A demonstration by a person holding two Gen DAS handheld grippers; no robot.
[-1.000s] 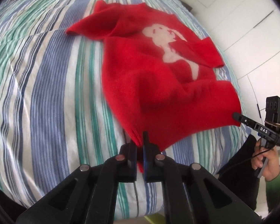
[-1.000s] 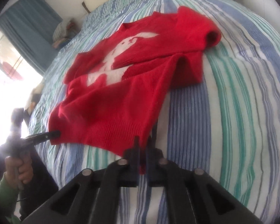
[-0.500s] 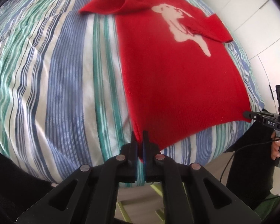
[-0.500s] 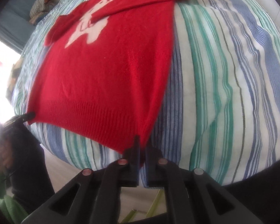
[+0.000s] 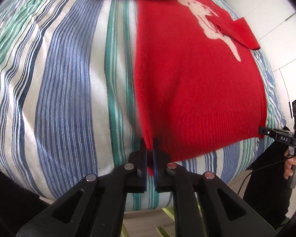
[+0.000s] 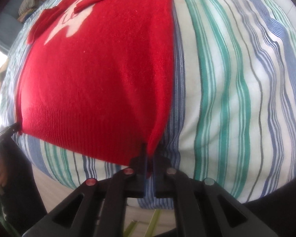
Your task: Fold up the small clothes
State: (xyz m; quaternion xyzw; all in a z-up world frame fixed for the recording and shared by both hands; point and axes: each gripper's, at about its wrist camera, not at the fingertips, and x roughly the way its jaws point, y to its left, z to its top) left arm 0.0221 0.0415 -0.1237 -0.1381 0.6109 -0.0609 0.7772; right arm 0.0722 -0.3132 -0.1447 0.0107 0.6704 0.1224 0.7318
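On the striped bed, a red sweater lies flat with each claw at one corner of its ribbed hem.

Left gripper is easing apart, yet the left hem corner of the sweater sits pinched between its fingers. Right gripper is closed tight on the right hem corner of the same sweater. Sweater lies front up near the foot edge of the bedcover, hem drawn fairly straight between the two corners, the pale animal figure partly covered by a sleeve folded inward. Bare striped cover extends wide on both sides of the garment. Beyond the bed's edge, floor shows below the grippers.
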